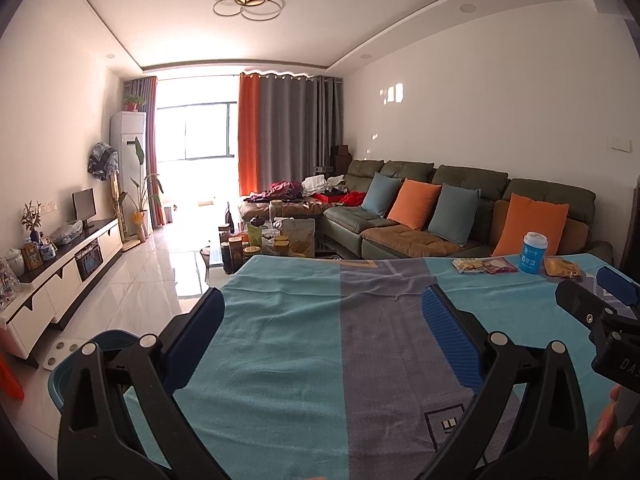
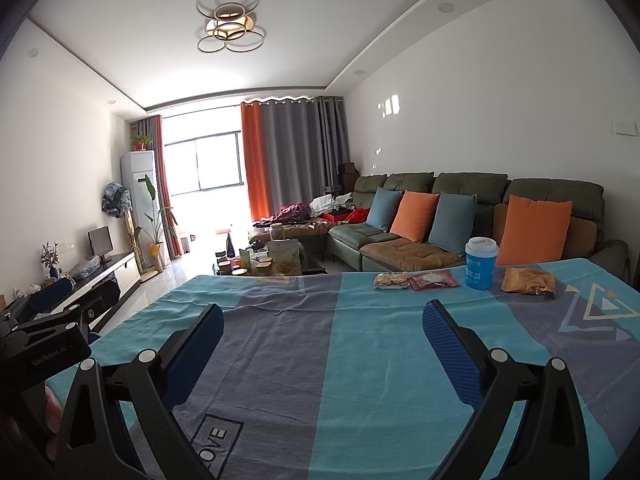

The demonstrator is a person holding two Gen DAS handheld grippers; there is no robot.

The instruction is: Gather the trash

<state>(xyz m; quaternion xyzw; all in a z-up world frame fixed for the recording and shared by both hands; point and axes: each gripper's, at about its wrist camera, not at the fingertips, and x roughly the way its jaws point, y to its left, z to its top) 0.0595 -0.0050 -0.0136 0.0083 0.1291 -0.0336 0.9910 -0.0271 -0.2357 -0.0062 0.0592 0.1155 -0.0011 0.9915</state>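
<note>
Trash lies at the far right of the table with the teal and grey cloth (image 1: 288,360): a blue paper cup with a white lid (image 1: 534,252) (image 2: 480,264), a yellow wrapper (image 1: 562,268) (image 2: 528,280), a red wrapper (image 1: 500,267) (image 2: 434,280) and a pale snack wrapper (image 1: 468,266) (image 2: 392,280). My left gripper (image 1: 323,292) hovers open over the near cloth, holding nothing. My right gripper (image 2: 323,307) is open too, well short of the trash. Each gripper shows at the edge of the other's view (image 1: 596,294) (image 2: 76,296).
A teal bin (image 1: 60,376) stands on the floor by the table's near left corner. Beyond the table are a cluttered coffee table (image 1: 272,240), a green sofa with cushions (image 1: 420,208) and a TV cabinet (image 1: 68,272) along the left wall. A hand (image 1: 608,428) holds the right gripper.
</note>
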